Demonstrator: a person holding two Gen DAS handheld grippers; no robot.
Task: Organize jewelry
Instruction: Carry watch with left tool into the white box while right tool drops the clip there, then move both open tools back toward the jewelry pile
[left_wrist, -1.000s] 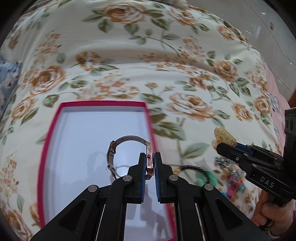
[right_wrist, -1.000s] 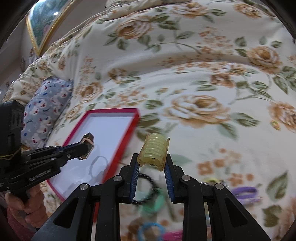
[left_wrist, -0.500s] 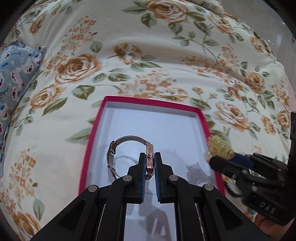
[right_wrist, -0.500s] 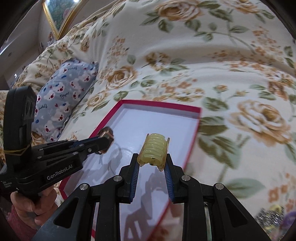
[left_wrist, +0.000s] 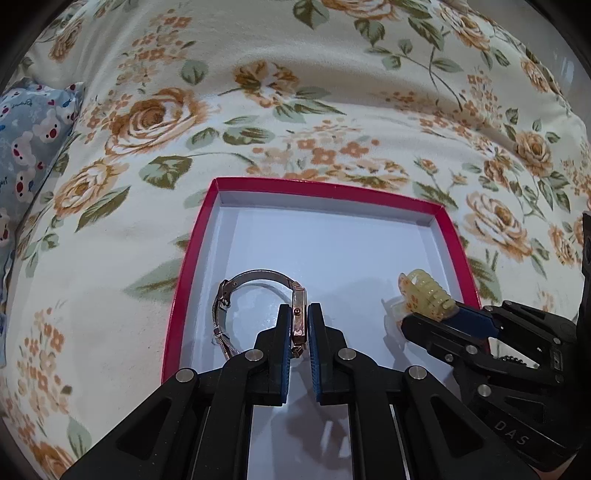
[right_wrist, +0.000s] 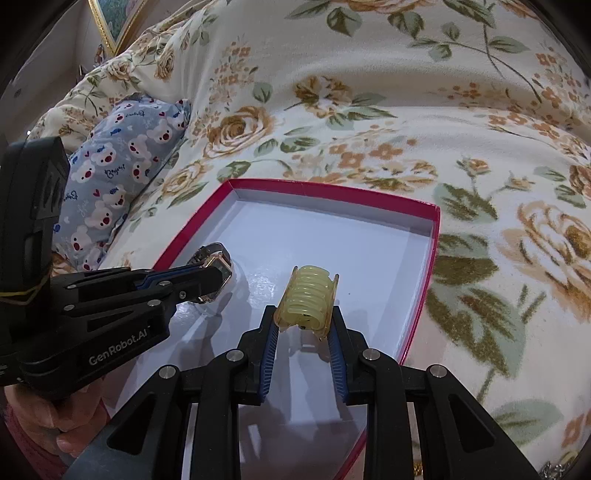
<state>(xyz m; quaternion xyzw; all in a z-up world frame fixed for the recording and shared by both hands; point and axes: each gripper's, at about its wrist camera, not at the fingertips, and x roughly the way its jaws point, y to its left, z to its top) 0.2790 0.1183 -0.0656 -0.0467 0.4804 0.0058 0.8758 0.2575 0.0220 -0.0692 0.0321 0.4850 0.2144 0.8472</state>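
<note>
Left wrist view: the left gripper (left_wrist: 299, 321) fingers clamp a rose-gold watch (left_wrist: 258, 306) with its mesh band looping left, over the red-rimmed box (left_wrist: 177, 295); right gripper (right_wrist: 304, 325) fingers pinch a ribbed yellow hair clip (right_wrist: 306, 295).

Bed covered by a cream bedspread (left_wrist: 258, 206) printed with orange-brown roses and green leaves, softly creased and rumpled. Resting directly on it, a shallow open box (left_wrist: 448, 236) with red rim and pale white-lilac interior. To the left, just beyond the box, a blue-grey pillow (right_wrist: 122, 173) patterned with small white bears, lying on the same floral cloth.
</note>
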